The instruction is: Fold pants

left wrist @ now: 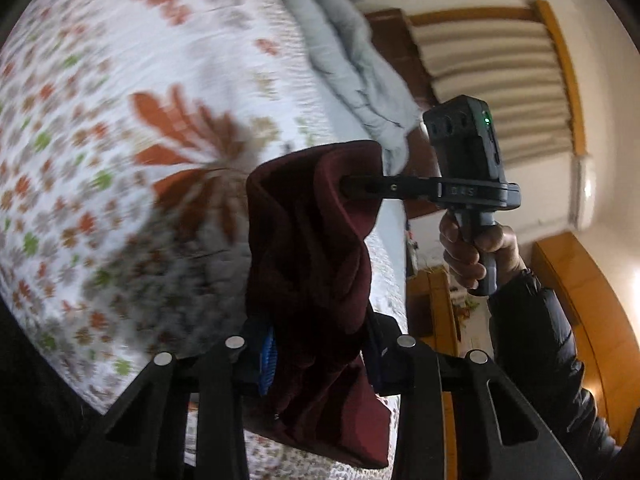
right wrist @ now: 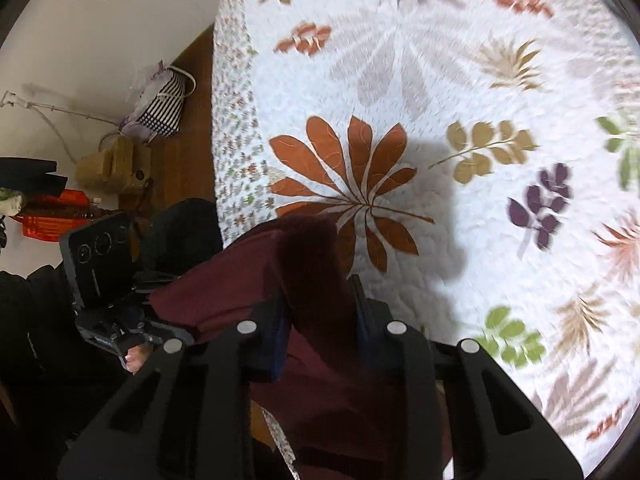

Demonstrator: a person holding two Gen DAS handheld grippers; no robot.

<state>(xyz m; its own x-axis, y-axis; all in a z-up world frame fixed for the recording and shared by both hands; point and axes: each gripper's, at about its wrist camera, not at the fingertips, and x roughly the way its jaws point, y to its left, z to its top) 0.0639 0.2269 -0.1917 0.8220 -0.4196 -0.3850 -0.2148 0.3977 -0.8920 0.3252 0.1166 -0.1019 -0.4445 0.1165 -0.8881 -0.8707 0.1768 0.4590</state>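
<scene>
Pants [left wrist: 308,264] of dark maroon cloth fill the middle of the left wrist view, hanging bunched above a quilted bedspread [left wrist: 120,128] printed with orange, green and grey leaves. Cloth passes between the fingers of the left gripper [left wrist: 320,354] at the near edge, and the jaws are pinched on it, a blue pad showing at the left finger. Farther off and to the right, the right gripper [left wrist: 360,186] reaches in sideways, its slim black fingers nipping the upper fold of the same garment; a hand [left wrist: 474,252] in a dark padded sleeve grasps its handle. A pale grey blanket [left wrist: 352,68] lies crumpled along the far side of the bed, with a wooden headboard and striped wall panel behind. From the right wrist view, the pants [right wrist: 240,280] rise as a folded ridge between the fingers of the right gripper [right wrist: 320,328], whose jaws are clamped on that ridge, and the rest of the cloth spreads left and near. The left gripper [right wrist: 120,320] sits at the left edge against the cloth's margin; its fingertips are hidden there. The bedspread [right wrist: 440,100] fills the far and right part, with a wooden floor and some bags to the left.
</scene>
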